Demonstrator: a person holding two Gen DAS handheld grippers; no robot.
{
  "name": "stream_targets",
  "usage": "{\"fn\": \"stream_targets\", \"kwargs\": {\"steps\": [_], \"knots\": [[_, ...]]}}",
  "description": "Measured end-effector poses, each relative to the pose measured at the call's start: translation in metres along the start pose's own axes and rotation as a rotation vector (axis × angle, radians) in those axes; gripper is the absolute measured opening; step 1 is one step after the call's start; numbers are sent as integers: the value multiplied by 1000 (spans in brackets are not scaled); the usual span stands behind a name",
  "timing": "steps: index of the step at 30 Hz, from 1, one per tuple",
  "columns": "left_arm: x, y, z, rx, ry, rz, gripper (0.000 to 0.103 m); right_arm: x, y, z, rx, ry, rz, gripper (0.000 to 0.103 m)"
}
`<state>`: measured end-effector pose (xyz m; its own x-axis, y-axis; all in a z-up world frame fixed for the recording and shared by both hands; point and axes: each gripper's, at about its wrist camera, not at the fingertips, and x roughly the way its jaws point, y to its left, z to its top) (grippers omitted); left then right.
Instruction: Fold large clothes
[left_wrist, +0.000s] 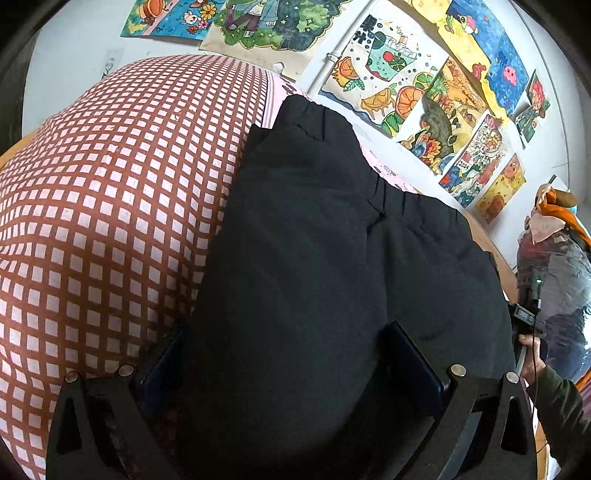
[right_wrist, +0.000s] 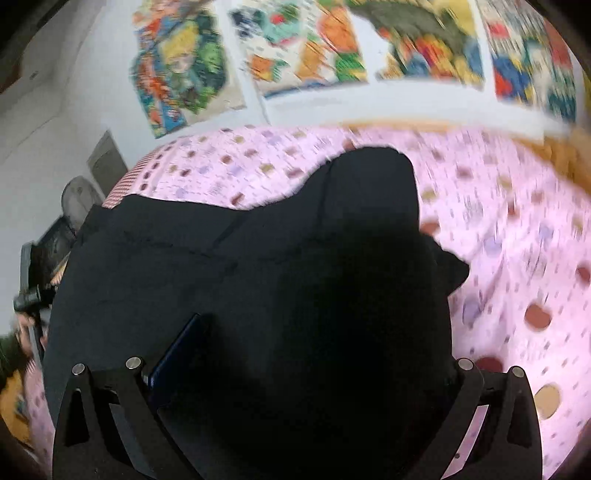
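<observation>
A large black garment with a gathered elastic waistband (left_wrist: 332, 229) lies on the bed. In the left wrist view it fills the middle, and my left gripper (left_wrist: 291, 362) is wide open with the cloth lying between and over its blue-padded fingers (left_wrist: 417, 365). In the right wrist view the same black garment (right_wrist: 277, 266) covers the middle; my right gripper (right_wrist: 303, 350) is also spread wide, one blue pad (right_wrist: 177, 350) showing on the left, the right finger hidden under cloth. That view is motion-blurred.
The bed has a red-and-white checked cover (left_wrist: 103, 206) and a pink dotted sheet (right_wrist: 517, 236). Children's drawings (left_wrist: 406, 85) hang on the white wall behind. A wrapped bundle (left_wrist: 550, 258) stands at the right. The other gripper and hand (left_wrist: 528, 332) show at the right edge.
</observation>
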<state>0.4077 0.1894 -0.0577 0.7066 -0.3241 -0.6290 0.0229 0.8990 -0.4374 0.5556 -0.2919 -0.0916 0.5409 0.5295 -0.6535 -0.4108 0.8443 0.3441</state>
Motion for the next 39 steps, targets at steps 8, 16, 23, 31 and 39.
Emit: {"fn": "stream_targets", "kwargs": {"steps": [8, 16, 23, 31, 39], "knots": [[3, 2, 1, -6, 39, -24, 103, 11, -24, -15, 153, 36, 43, 102], [5, -8, 4, 24, 109, -95, 103, 4, -11, -25, 104, 50, 111, 102], [9, -12, 2, 28, 120, -102, 103, -2, 6, -33, 55, 76, 104, 99], [15, -18, 6, 13, 139, -107, 95, -14, 5, -39, 72, 43, 30, 79], [8, -23, 11, -37, 132, -76, 70, -32, 20, -36, 82, 14, -72, 45]]}}
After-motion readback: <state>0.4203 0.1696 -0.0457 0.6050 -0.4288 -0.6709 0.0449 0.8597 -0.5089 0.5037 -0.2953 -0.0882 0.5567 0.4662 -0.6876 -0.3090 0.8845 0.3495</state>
